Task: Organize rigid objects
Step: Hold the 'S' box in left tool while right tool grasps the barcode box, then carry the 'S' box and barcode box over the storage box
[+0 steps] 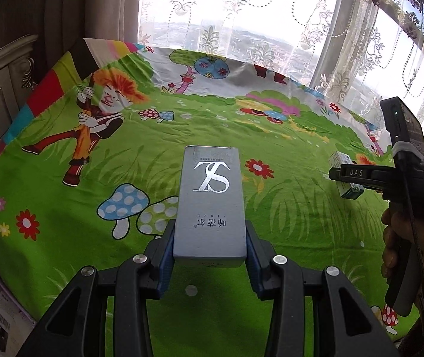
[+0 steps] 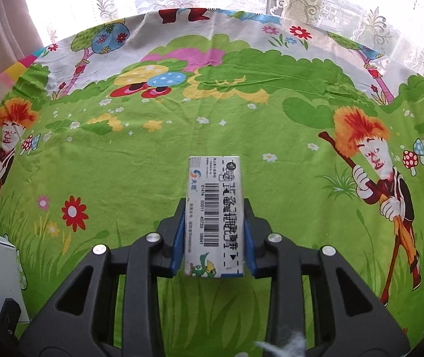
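Two boxes are up off the cartoon sheet [image 1: 48, 160], one per claw. From the left wrist, my left gripper [image 1: 210, 238] is clenched on only the near end of the grey box [image 1: 210, 199], which juts toward the window [image 1: 241, 15]; I judge that overhang could lever it loose. From the right wrist, my right gripper [image 2: 213, 235] grasps the barcode box [image 2: 214, 217] likewise above the sheet; a sideways bump against the other box might twist it out.
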Motion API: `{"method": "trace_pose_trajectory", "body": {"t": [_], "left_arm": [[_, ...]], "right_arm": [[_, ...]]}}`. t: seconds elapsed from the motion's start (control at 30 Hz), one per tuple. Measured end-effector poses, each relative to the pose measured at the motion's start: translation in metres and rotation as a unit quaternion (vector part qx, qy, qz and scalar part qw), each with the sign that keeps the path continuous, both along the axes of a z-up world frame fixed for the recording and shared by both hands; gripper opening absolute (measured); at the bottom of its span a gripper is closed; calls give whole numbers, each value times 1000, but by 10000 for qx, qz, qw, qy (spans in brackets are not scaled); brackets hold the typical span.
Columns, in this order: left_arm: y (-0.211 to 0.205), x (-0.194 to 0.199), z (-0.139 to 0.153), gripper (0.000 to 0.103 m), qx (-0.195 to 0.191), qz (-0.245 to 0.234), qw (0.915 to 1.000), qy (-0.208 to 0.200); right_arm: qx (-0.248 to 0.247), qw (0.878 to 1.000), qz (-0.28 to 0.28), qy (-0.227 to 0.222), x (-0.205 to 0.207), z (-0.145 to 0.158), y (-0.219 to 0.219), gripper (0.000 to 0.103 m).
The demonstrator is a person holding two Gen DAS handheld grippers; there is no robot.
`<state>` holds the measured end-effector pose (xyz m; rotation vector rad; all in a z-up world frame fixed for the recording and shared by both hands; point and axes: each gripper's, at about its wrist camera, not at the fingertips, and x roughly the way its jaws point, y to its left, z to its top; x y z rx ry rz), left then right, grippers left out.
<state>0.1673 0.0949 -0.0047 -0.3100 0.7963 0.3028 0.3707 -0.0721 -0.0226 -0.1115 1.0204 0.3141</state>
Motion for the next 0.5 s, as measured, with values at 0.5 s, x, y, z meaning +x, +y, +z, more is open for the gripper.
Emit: {"method": "trace_pose_trajectory", "body": {"t": [0.5], "left_arm": [[4,-56,25,42,204,115,9995,-196]], "right_arm": [[291,9988,251,-319,-106,42,-21,37]]}}
